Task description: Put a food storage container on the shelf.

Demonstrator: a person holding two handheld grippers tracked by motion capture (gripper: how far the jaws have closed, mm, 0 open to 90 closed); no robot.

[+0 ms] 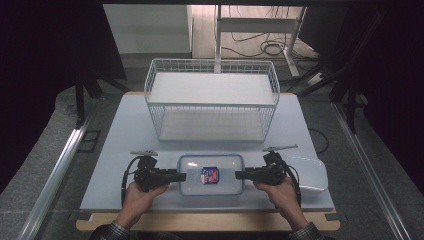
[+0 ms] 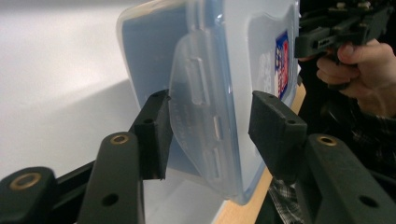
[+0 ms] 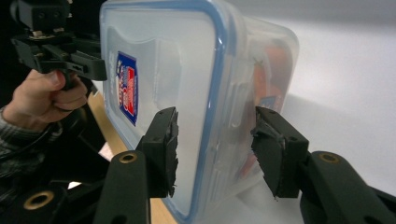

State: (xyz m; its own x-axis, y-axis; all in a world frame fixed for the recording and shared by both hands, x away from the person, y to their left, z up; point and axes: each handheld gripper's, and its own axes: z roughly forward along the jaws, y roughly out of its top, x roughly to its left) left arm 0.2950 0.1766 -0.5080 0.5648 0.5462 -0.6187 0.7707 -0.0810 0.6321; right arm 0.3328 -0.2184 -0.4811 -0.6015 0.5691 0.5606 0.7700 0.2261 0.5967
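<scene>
Pale tabletop (image 1: 125, 150): lidded container (image 1: 211, 173) sitting just before wire basket (image 1: 212, 100). I'm bracketing its ends w/ left tongs (image 1: 182, 176) & right tongs (image 1: 239, 174), half-open, not yet pinching. Next, prob.: squeeze evenly, lift level.

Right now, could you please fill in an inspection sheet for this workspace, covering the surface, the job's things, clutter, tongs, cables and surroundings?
Surface: pale grey-white tabletop on a wooden base, bare around the work.
Job's things: clear rectangular plastic container with blue-sealed lid and a red-and-blue label, lying flat at the near edge; white wire basket behind it.
Clutter: a second clear plastic box at the right.
Tongs: left tongs straddle the container's left end over a lid latch flap; right tongs straddle its right end; pad contact uncertain on both.
Cables: black cable loops at each tool; more cables on the floor behind.
Surroundings: dark curtains at the sides, metal rails, white frame beyond.
</scene>
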